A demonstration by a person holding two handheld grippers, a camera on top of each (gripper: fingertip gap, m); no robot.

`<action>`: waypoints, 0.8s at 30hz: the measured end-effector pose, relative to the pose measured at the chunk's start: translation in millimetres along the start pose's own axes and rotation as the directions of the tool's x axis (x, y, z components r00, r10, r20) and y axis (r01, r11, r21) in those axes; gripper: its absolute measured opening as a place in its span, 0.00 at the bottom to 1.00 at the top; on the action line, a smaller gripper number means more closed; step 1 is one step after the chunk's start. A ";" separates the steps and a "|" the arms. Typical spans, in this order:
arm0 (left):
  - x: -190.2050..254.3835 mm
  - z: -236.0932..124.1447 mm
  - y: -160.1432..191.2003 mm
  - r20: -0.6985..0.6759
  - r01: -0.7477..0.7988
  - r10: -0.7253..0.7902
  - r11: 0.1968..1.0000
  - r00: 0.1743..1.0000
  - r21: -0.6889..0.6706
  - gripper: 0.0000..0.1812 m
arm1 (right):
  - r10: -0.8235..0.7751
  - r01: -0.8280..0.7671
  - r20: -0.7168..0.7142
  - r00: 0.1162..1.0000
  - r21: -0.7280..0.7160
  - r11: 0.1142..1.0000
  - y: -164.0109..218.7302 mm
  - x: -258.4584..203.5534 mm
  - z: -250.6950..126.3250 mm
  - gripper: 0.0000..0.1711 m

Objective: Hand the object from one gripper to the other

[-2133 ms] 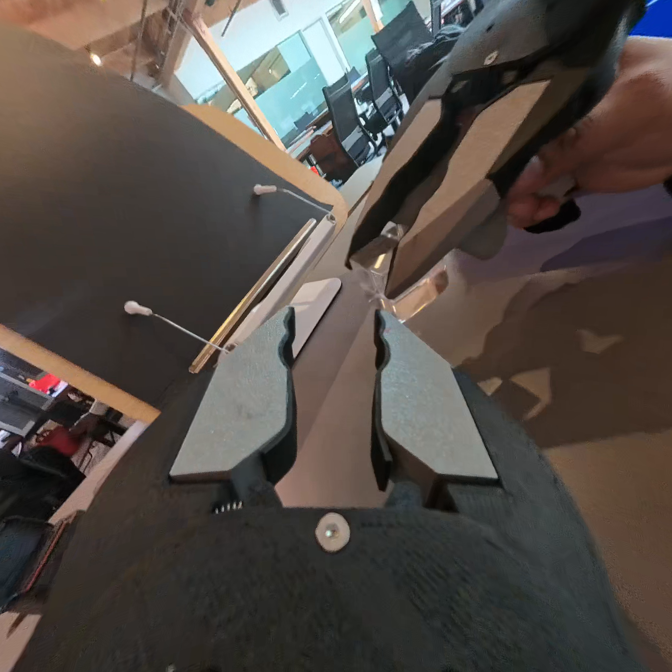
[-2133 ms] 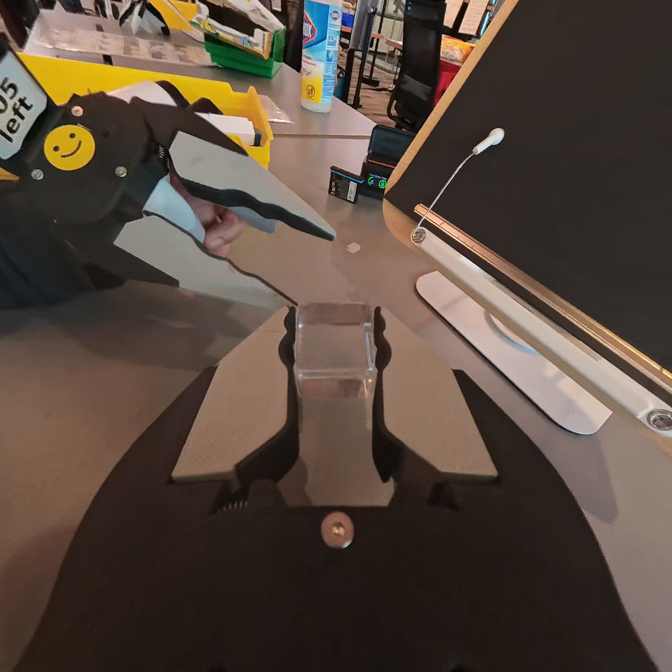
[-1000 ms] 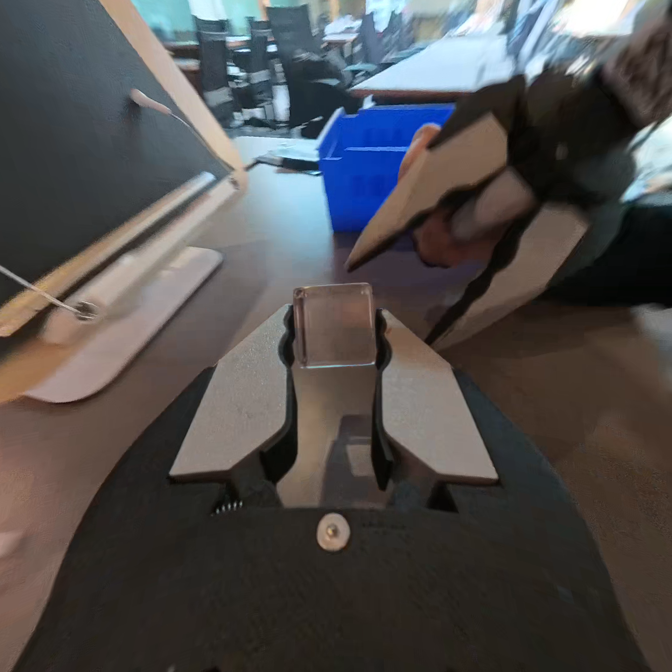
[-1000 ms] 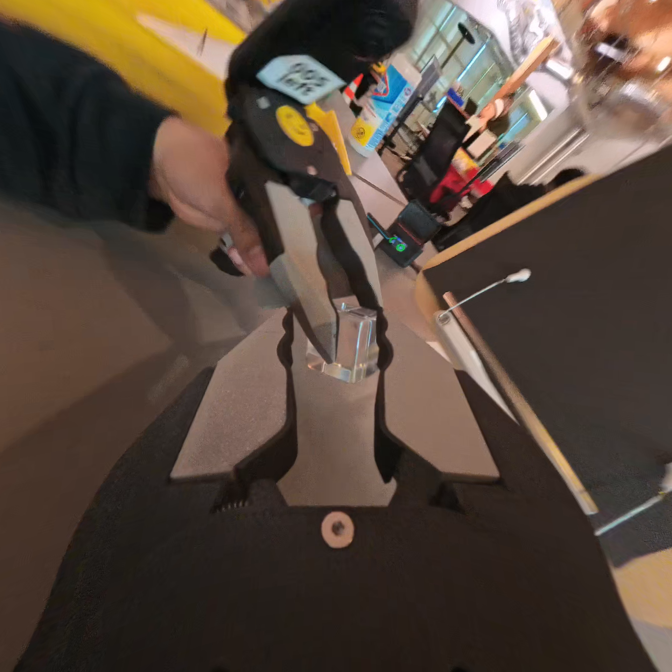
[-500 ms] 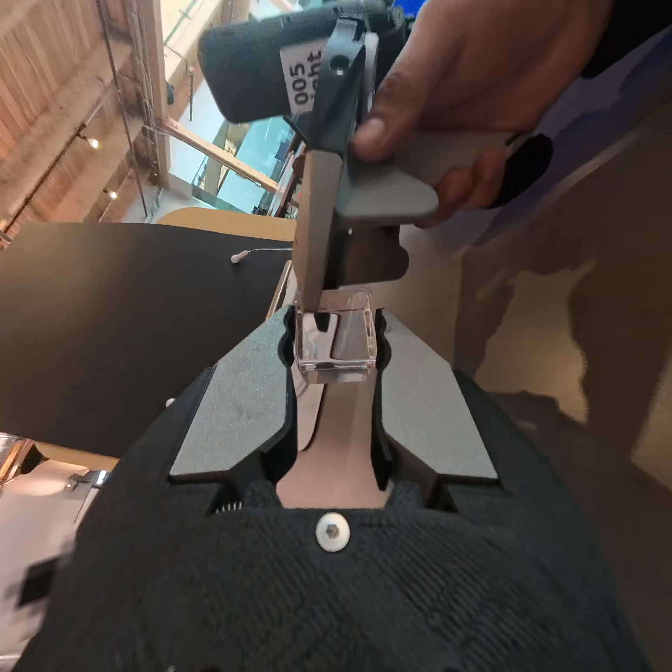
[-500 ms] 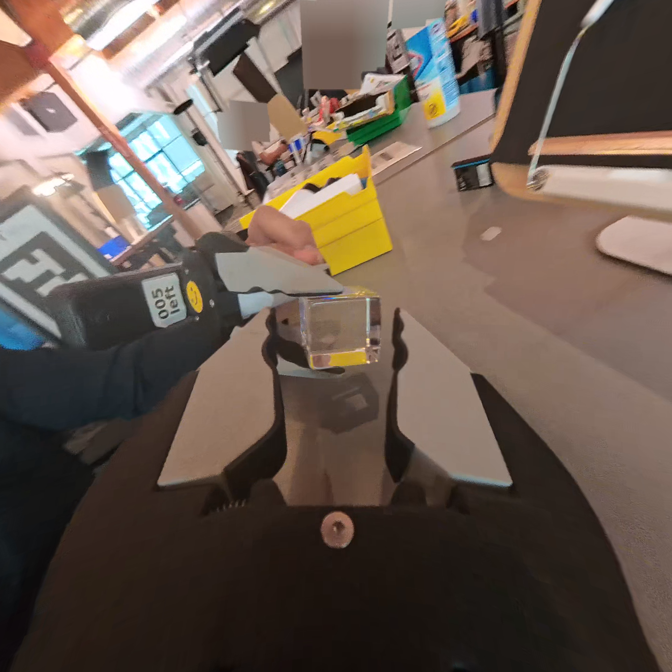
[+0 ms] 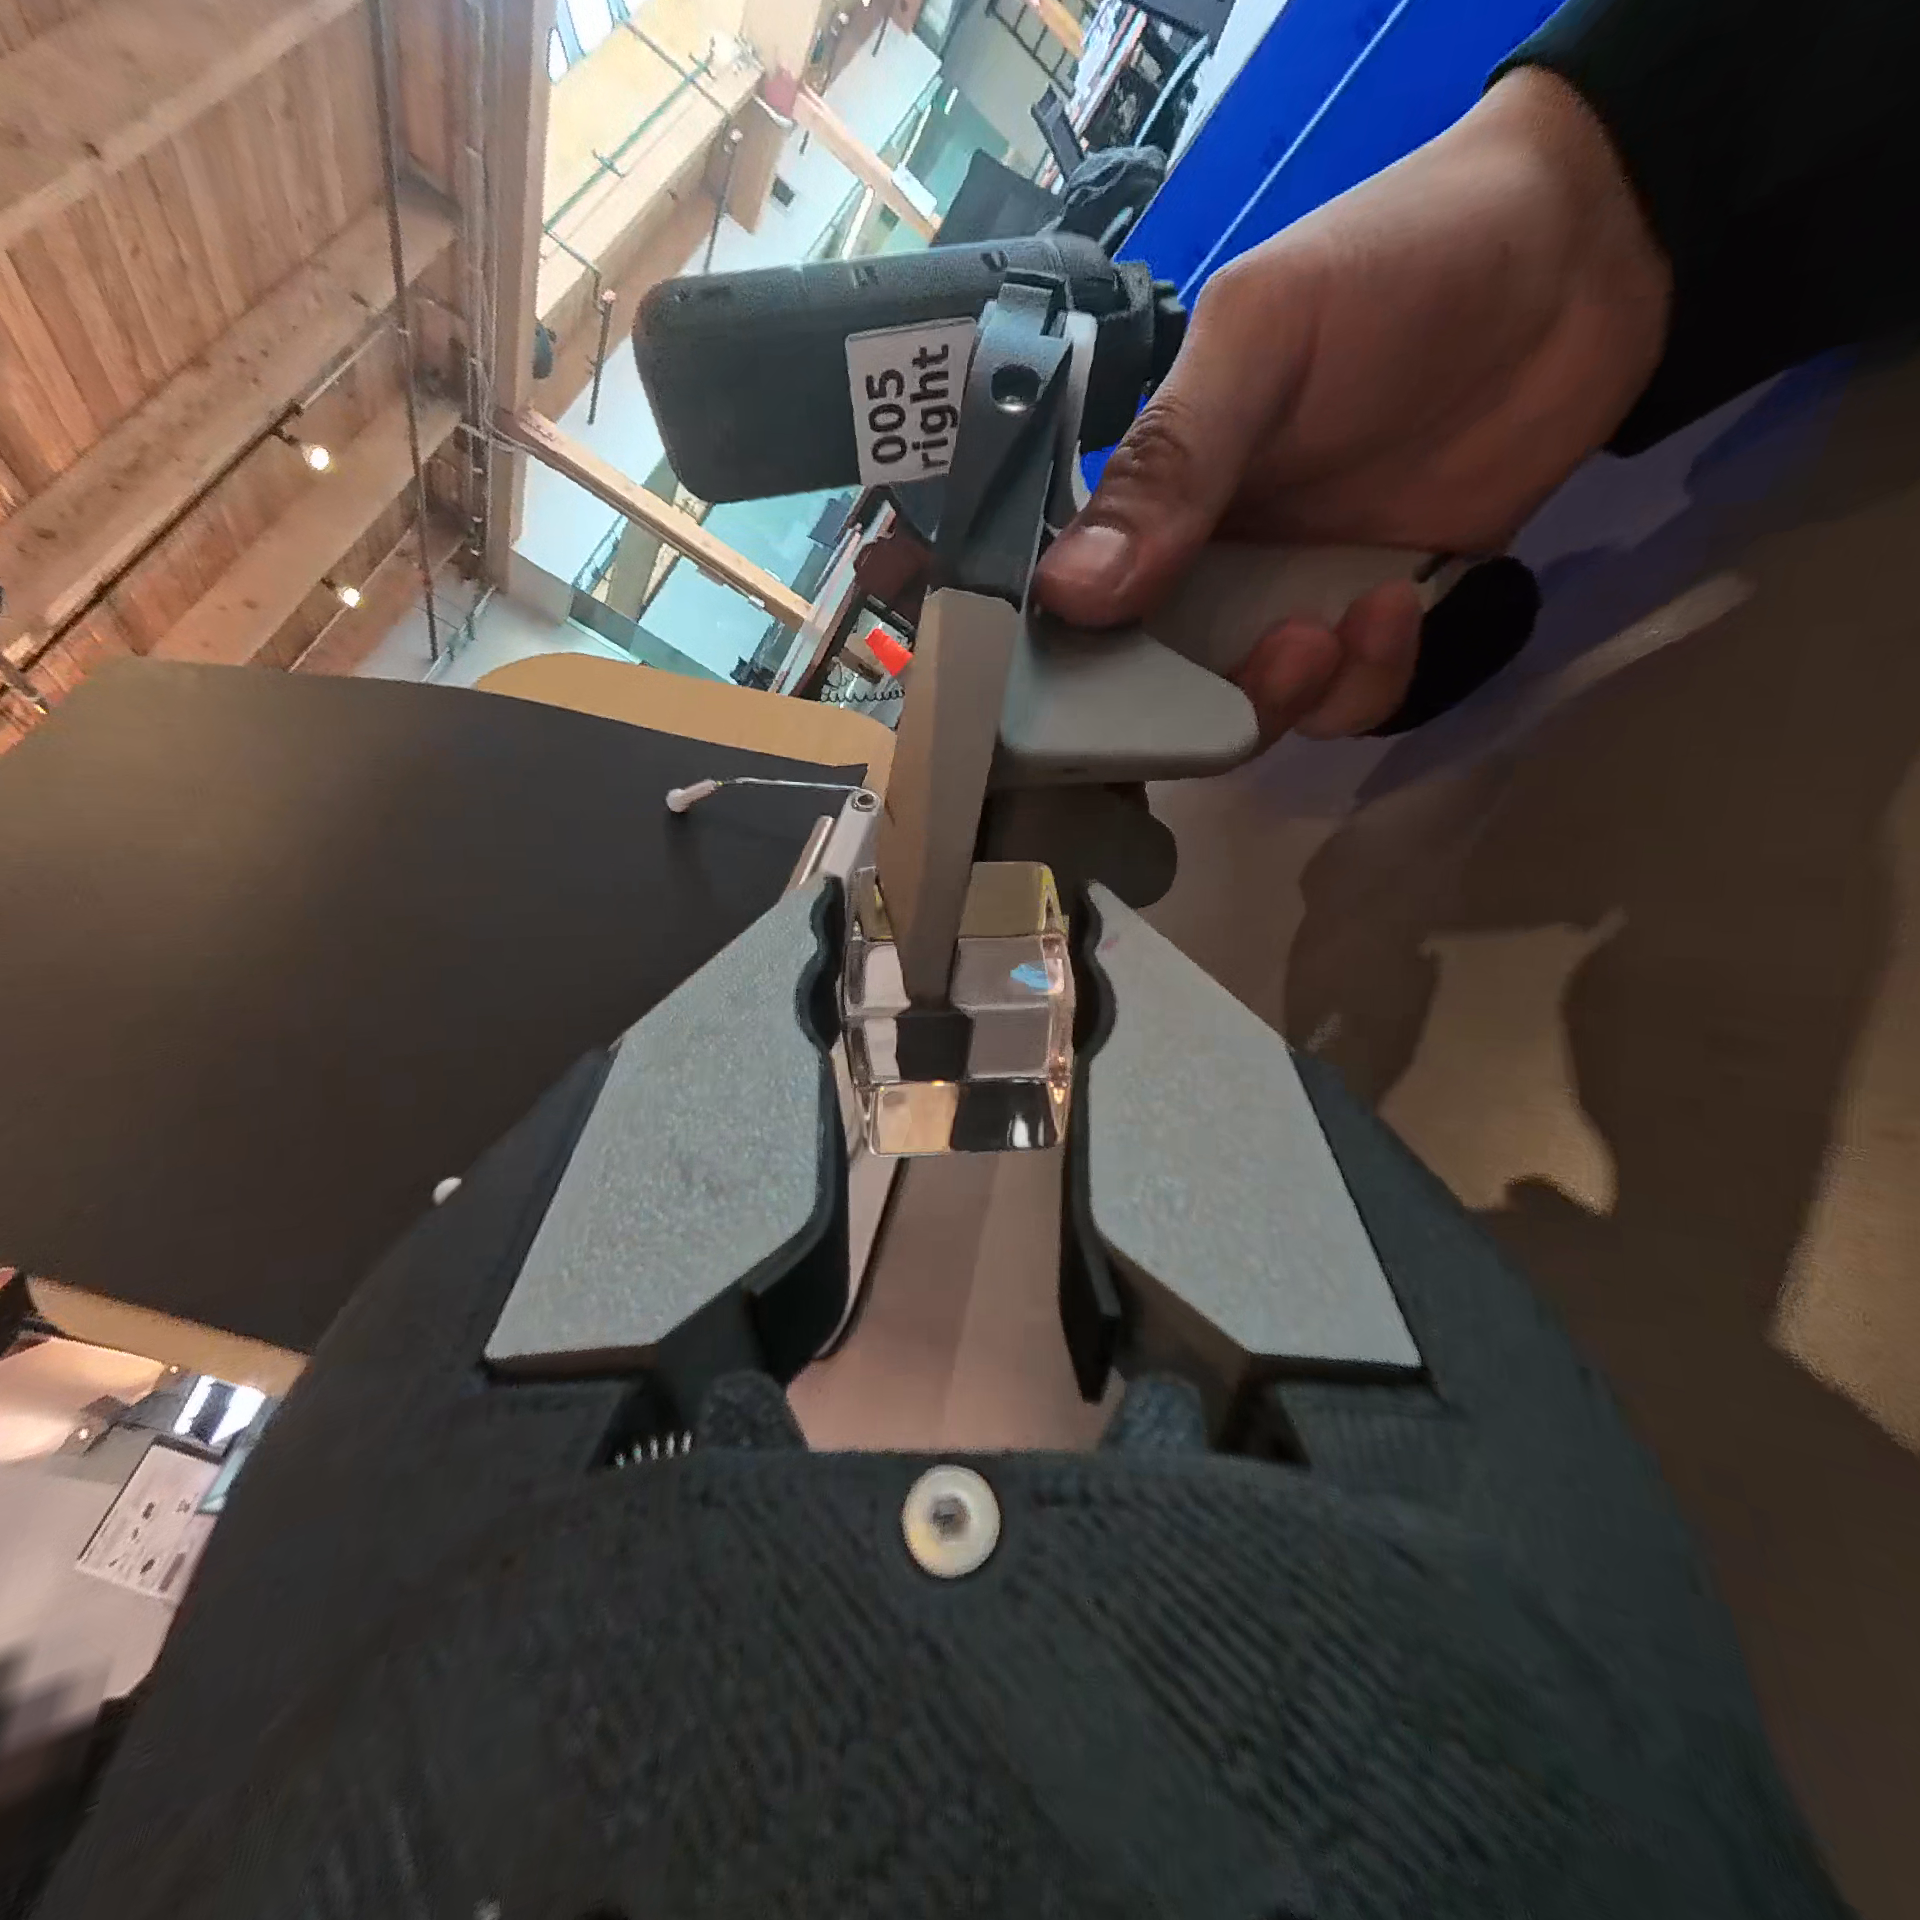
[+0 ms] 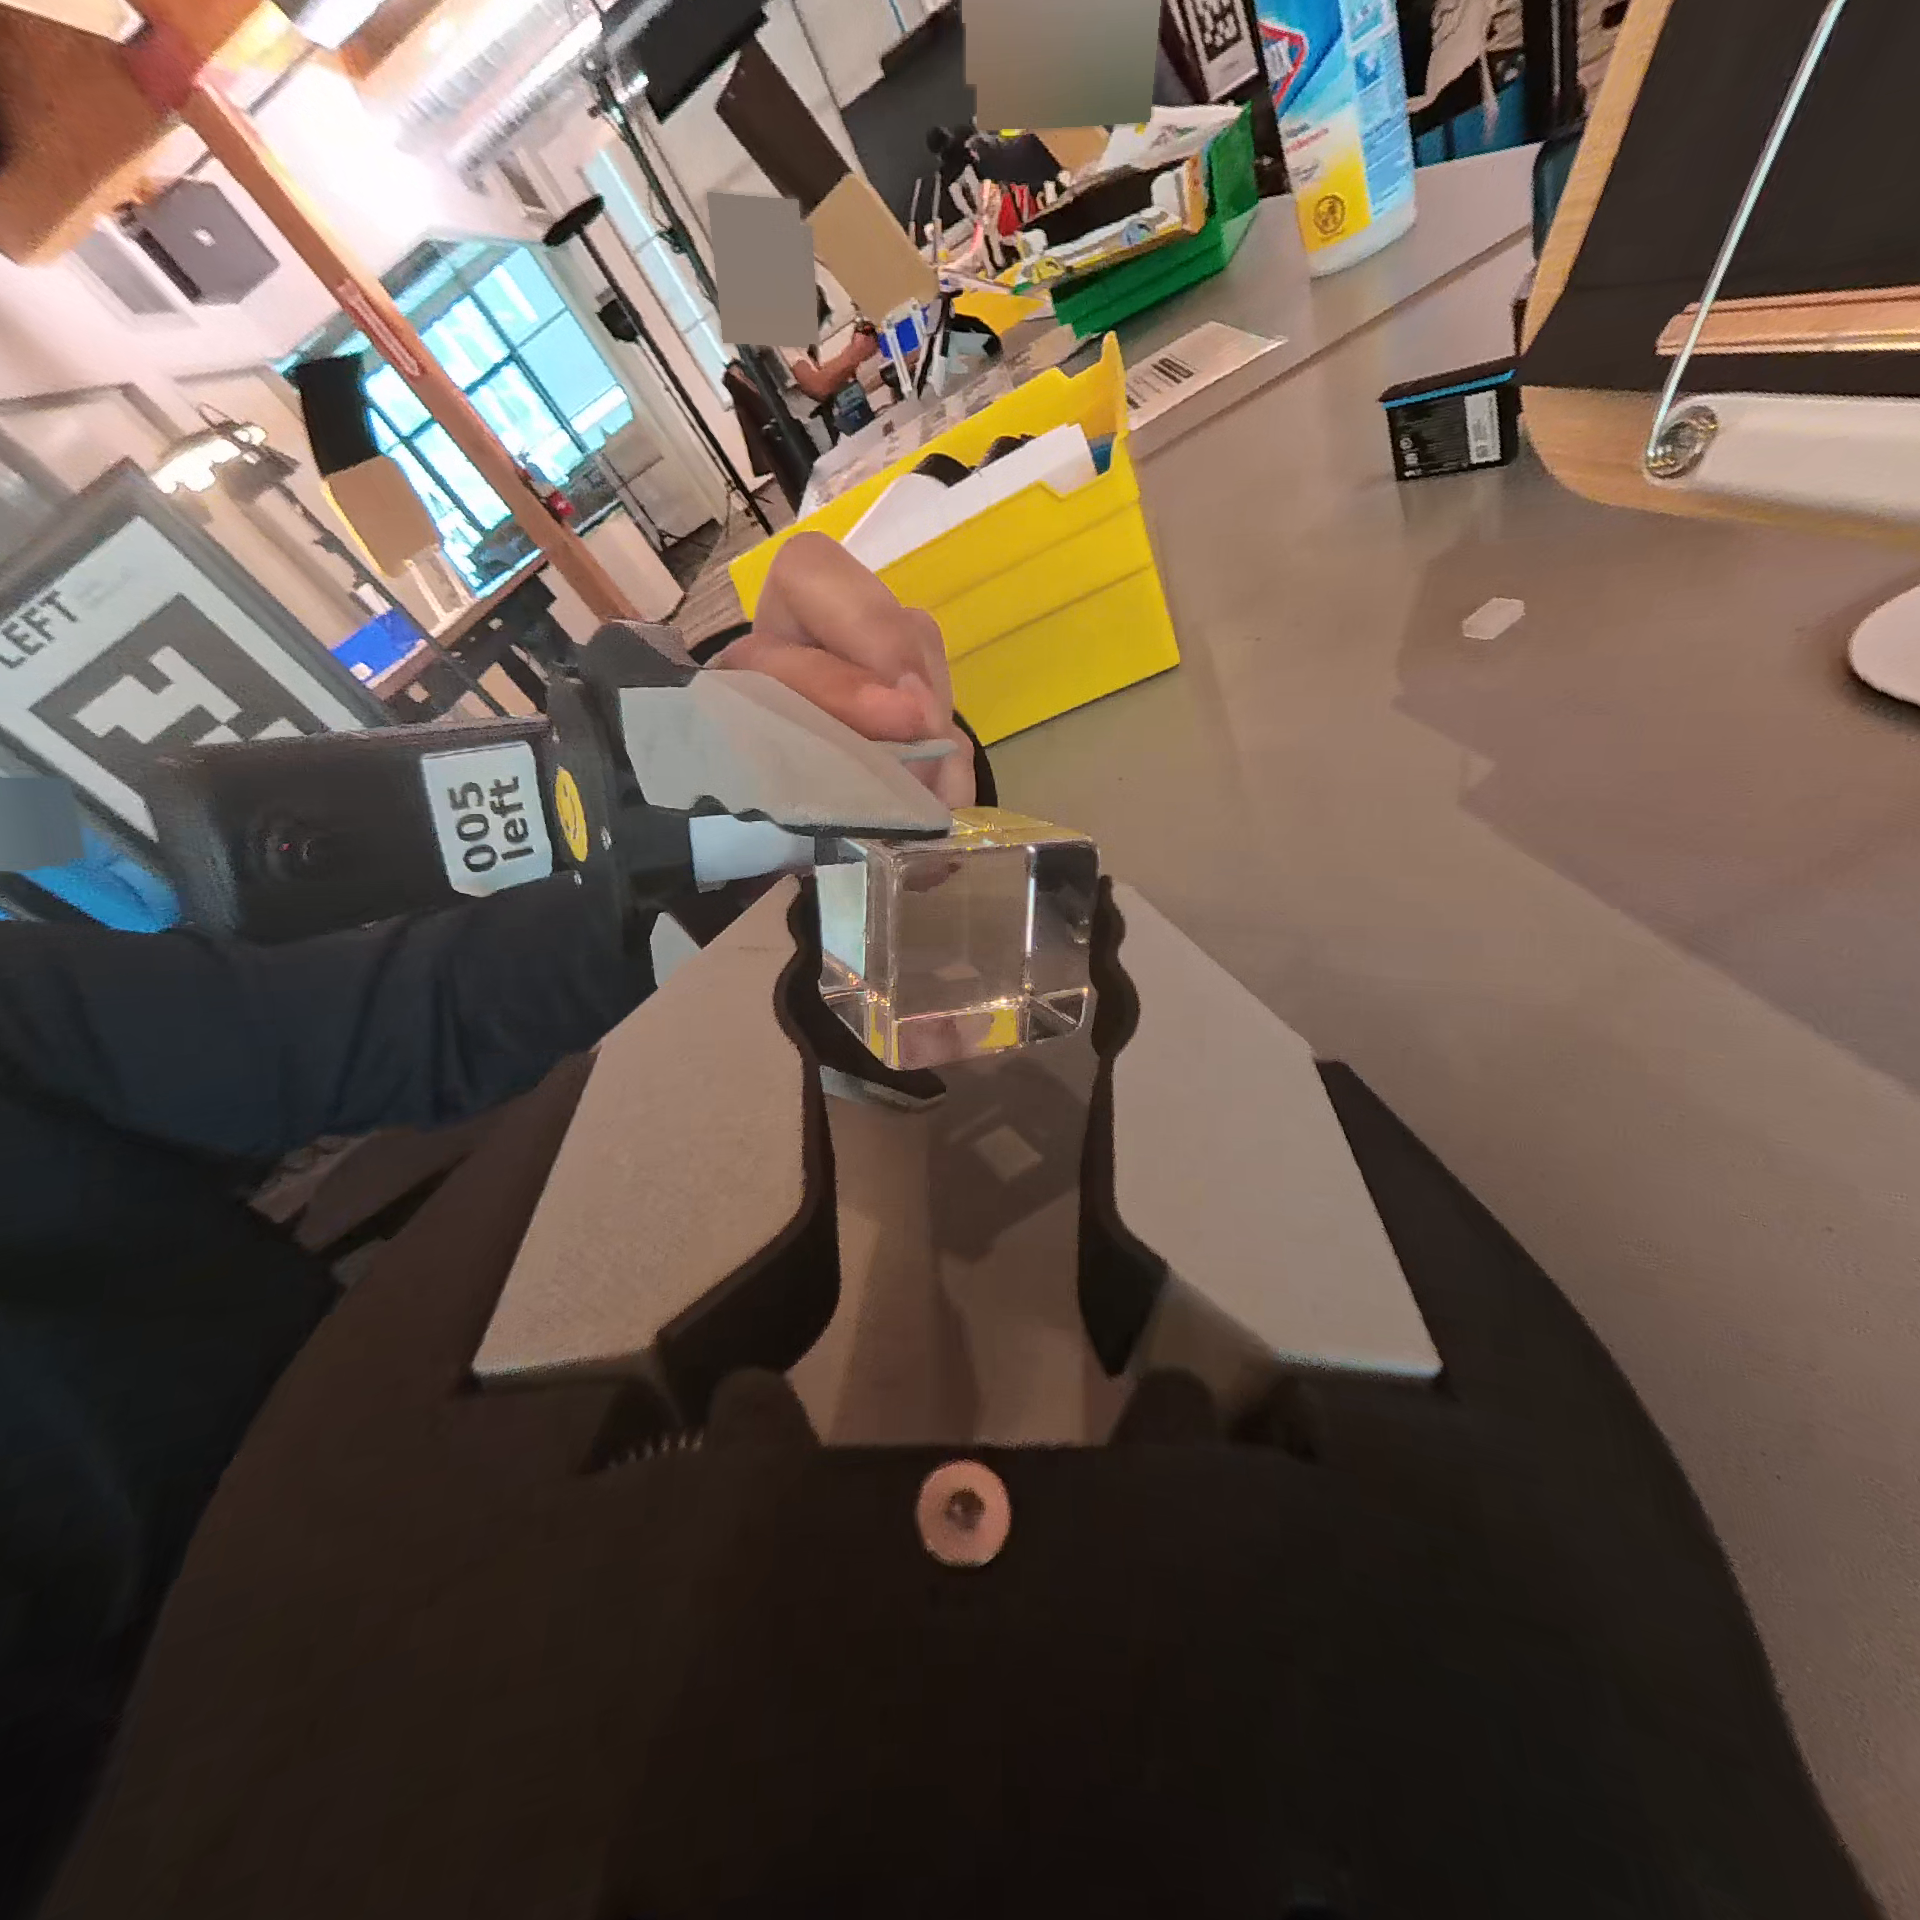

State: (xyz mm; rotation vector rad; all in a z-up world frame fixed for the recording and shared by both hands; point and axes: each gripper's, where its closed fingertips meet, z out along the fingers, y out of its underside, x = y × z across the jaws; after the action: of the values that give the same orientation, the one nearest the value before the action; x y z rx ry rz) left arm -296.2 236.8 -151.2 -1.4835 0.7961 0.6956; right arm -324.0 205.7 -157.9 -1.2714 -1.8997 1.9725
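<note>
A clear cube [image 7: 1003, 1039] sits between the fingertips of my left gripper [image 7: 956, 966], which is shut on its two sides. My right gripper crosses it at a right angle. One of its fingers [image 7: 940, 821] lies on the cube's top face, and the other is hidden behind the cube. In the right wrist view the cube [image 8: 956, 935] fills the gap of my right gripper [image 8: 951, 956], whose tips touch its sides. The left gripper's upper finger [image 8: 790, 769] rests on the cube's top and its lower finger [image 8: 883, 1091] sits under it. The cube is held above the table.
The grey table [image 8: 1558, 935] lies below. On it are a yellow bin [image 8: 1039, 623], a small black box [image 8: 1455, 431], a wipes canister [image 8: 1351, 125] and a black board on a white stand [image 7: 312, 935]. A blue bin [image 7: 1299, 156] is behind the right hand. The grippers are tip to tip, or close to it.
The cube passed from the right gripper to the left. The right gripper came back across it, and its fingers have narrowed onto the cube since half a second ago.
</note>
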 end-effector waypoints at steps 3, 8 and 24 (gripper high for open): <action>3.3 0.4 4.2 -0.037 -0.011 0.010 0.999 0.999 -0.033 0.23 | 0.042 -0.042 0.015 0.999 -0.003 0.999 3.0 2.5 1.1 0.29; 12.6 3.9 15.1 -0.082 -0.065 0.057 0.993 0.995 -0.100 0.23 | 0.013 -0.015 -0.053 0.999 -0.046 0.999 12.7 10.8 8.7 0.32; 1.0 5.6 23.6 -0.040 0.163 -0.168 0.981 0.985 -0.103 0.27 | -0.069 0.054 -0.268 0.961 -0.061 0.997 5.1 34.8 -2.6 0.31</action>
State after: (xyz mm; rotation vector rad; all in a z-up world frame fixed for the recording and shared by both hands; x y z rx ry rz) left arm -314.7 242.1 -166.1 -1.6418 0.6738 0.5822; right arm -342.3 227.7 -178.4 -1.3953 -1.8445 1.6316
